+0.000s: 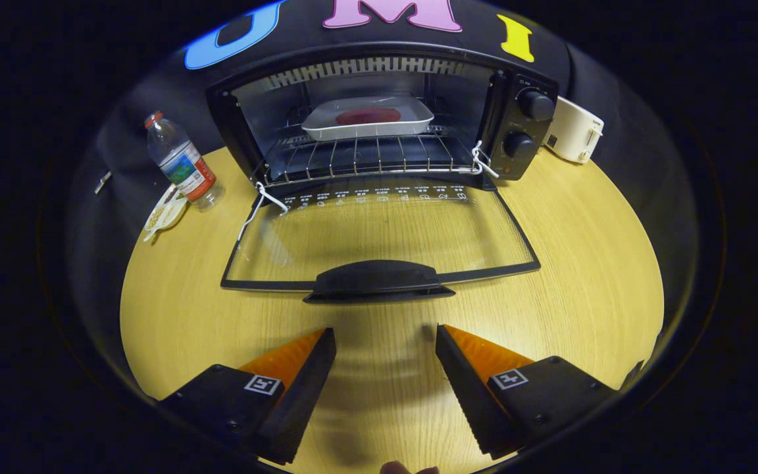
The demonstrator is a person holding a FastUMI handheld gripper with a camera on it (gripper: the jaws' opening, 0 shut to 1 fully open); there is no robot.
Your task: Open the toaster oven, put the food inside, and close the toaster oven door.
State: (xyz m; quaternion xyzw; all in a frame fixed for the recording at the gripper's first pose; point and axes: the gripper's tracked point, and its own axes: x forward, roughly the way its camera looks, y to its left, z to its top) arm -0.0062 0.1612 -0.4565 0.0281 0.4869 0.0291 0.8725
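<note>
While the toaster oven (379,118) stands with its glass door (379,230) dropped flat toward us, we hold the tongs (385,342) spread apart and empty just short of the door handle (379,280). The food (368,116), a reddish piece in a pale tray (369,118), already sits on the wire rack (362,157) inside, so we judge that only the closing remains.

What could go wrong from here comes mostly from the handle. It lies low, close to the surface (583,263), so if we come in too flat a finger may ride over it or scrape the wood rather than catch beneath it. If we lift off-centre, the door could twist on its hinges. A white cord is tied at each front corner of the rack (482,161); the left one (262,201) hangs over the door's edge and could get pinched as the door swings up. A hard push might also shove the whole oven backward.

We see a round, light wood-grain surface, with a water bottle (181,163) and some small wrapped items (165,214) left of the oven, and a cream-coloured appliance (573,130) behind its right side. Dark cloth closes the booth behind.
</note>
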